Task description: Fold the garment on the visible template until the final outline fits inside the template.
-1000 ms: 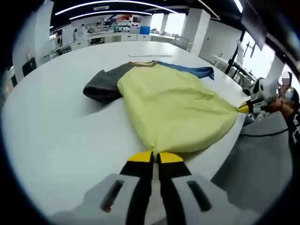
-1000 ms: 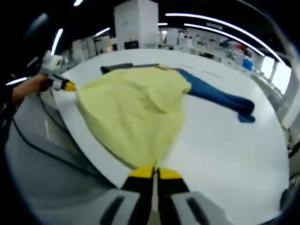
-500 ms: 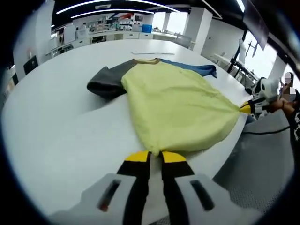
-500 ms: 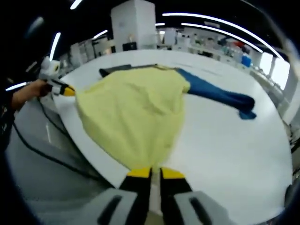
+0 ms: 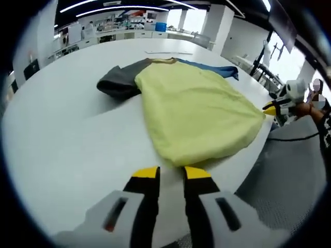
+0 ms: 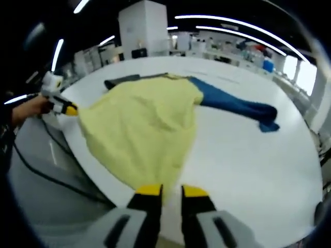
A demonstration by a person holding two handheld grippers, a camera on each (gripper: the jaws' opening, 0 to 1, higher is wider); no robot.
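Observation:
A yellow shirt (image 5: 196, 108) with one dark grey sleeve (image 5: 116, 82) and one blue sleeve (image 5: 217, 70) lies spread on the white round table (image 5: 67, 134). My left gripper (image 5: 169, 173) is open just short of the shirt's hem, with nothing between its jaws. In the right gripper view the shirt (image 6: 139, 124) runs from the far collar down to my right gripper (image 6: 172, 191), which is open at the hem's edge. The right gripper (image 5: 271, 108) shows beside the shirt's right corner. The left gripper (image 6: 70, 109) sits by the shirt's left corner, held by a hand (image 6: 28, 108).
The table's rim (image 6: 93, 175) runs close under the hem, with grey floor beyond it. A black cable (image 6: 51, 175) hangs below the rim. A thin pale strip (image 5: 168, 51) lies on the far side of the table. Benches and shelving stand behind.
Both grippers have opened and let go of the hem corners. The stretched hem has slackened and settled flat on the table. Both grippers have drawn back slightly.

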